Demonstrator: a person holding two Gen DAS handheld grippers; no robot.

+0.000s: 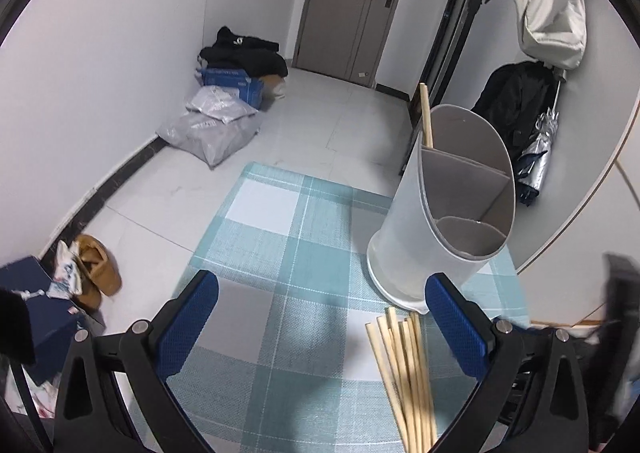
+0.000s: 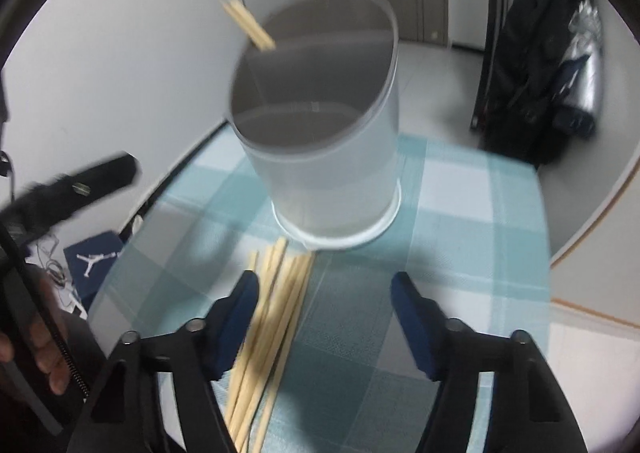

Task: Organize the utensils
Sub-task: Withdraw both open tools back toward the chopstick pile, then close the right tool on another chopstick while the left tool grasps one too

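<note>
Right claw [image 2: 324, 317] gapes above loose chopsticks [image 2: 272, 317] before the white holder [image 2: 328, 173].

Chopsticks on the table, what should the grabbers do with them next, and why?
Probably lower the right gripper and close on one chopstick from the pile. It is open and empty just above them, and the holder already has chopsticks standing in its back compartment.

One holder [image 1: 404, 237], two hand-held grippers [image 1: 320, 317]

Jumpman logo on dark blue box [image 2: 94, 259]
</note>
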